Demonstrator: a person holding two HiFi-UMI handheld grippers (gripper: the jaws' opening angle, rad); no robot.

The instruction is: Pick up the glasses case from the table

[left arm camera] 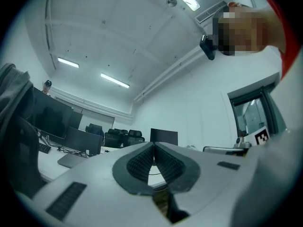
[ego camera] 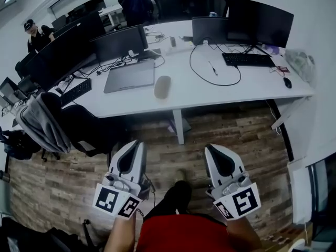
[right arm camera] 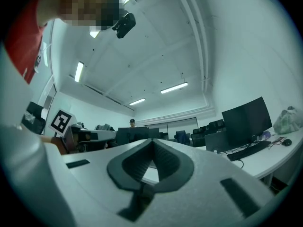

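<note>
The glasses case (ego camera: 162, 86), a grey-beige oval, lies on the white desk (ego camera: 210, 91) just right of a closed grey laptop (ego camera: 129, 76). Both grippers hang low over the wooden floor in front of the desk, well short of the case. In the head view, my left gripper (ego camera: 138, 142) is shut with nothing between its jaws, and my right gripper (ego camera: 210, 147) is likewise shut and empty. The left gripper view shows the left gripper (left arm camera: 153, 144) with its pads meeting, pointing slightly upward toward the desk. The right gripper (right arm camera: 152, 140) looks the same in its own view. Neither gripper view shows the case.
Several monitors, a keyboard (ego camera: 248, 60), a mouse (ego camera: 287, 82) and loose cables sit on the desk. A desk leg (ego camera: 180, 127) stands ahead between the grippers. A chair draped with a grey jacket (ego camera: 44, 121) is at the left. A person (ego camera: 35, 34) stands far back left.
</note>
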